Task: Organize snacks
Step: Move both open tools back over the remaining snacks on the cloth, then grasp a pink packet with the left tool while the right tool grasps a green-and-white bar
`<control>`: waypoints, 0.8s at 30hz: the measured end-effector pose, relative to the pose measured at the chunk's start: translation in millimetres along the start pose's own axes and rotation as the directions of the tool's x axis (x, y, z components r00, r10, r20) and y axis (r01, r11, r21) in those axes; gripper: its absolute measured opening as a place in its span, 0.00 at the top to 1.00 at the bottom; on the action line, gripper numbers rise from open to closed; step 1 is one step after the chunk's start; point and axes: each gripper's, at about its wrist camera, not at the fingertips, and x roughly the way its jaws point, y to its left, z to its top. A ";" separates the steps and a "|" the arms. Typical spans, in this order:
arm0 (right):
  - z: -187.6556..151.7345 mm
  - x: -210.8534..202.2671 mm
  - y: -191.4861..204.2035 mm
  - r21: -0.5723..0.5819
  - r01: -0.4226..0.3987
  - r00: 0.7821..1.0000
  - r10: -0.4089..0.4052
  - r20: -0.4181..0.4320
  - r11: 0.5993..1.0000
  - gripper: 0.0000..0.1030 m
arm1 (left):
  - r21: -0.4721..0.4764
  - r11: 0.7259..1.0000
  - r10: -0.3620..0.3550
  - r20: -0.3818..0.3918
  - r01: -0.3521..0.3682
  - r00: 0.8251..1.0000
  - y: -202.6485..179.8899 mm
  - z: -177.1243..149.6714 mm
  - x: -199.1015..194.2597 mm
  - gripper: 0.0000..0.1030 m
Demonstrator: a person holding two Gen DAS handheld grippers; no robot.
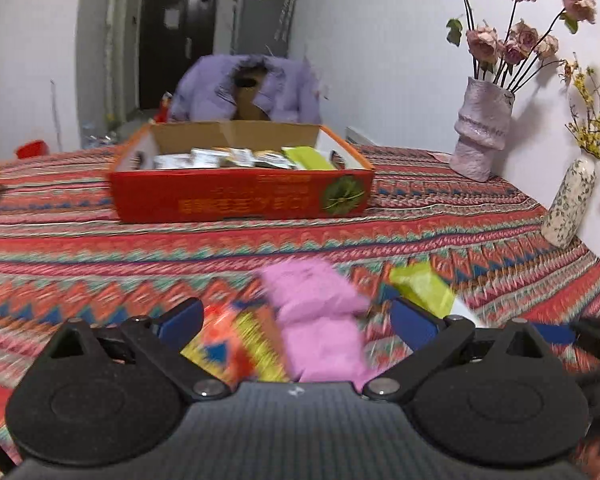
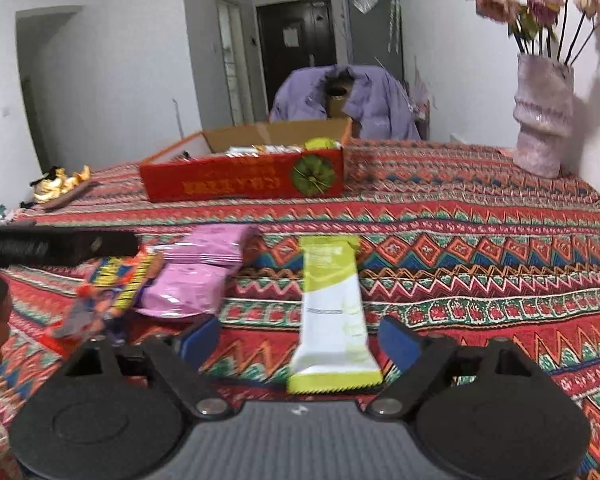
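Cloth (image 2: 480, 248): the patterned tablecloth under everything I work on; every snack lies flat on it.

Box (image 2: 244, 178): the red box sits at my twelve o'clock, well apart from both my grippers, open on top and already holding several packets. I judge it the place the loose snacks go.

Pink bag (image 2: 192, 280): at about ten o'clock from my right gripper, near the bar but not touching it. In my left wrist view the pink bag (image 1: 320, 320) lies straight ahead between the left fingers, though that view is blurred, so I cannot say whether a pad touches it.

Bar (image 2: 332, 312): the green-and-white bar lies between my right fingers, its long axis running twelve to six, along the way I point. Its near end sits just short of the palm. Of my two grippers, the right is plainly the nearer to it.

Orange packet (image 2: 112, 292): at nine to ten o'clock from my right gripper, beside the pink bag.

Right gripper (image 2: 300, 340): tilted down at the cloth, jaws apart, a gap on each side of the bar; nothing gripped yet.

Left gripper (image 1: 296, 320): tilted down likewise, jaws wide apart over the pink bag and orange packet (image 1: 236, 344), holding nothing that I can see.

Next, as I judge it: closing the right jaws across the bar's width.
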 end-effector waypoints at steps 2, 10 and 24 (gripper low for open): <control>2.3 16.8 -2.8 -0.015 0.017 1.000 -0.017 -0.026 1.000 0.22 | 0.004 1.000 0.000 -0.031 0.000 1.000 -5.9 12.3 28.7 0.08; 18.3 62.3 -18.9 -0.010 0.031 0.997 -0.031 -0.069 0.999 0.60 | -0.055 0.998 -0.051 -0.171 0.042 0.984 0.8 24.7 101.7 0.13; 35.2 66.3 -22.6 -0.017 0.001 0.999 -0.002 -0.033 1.000 0.63 | -0.137 0.990 -0.040 -0.117 0.024 0.992 10.9 33.3 80.0 0.37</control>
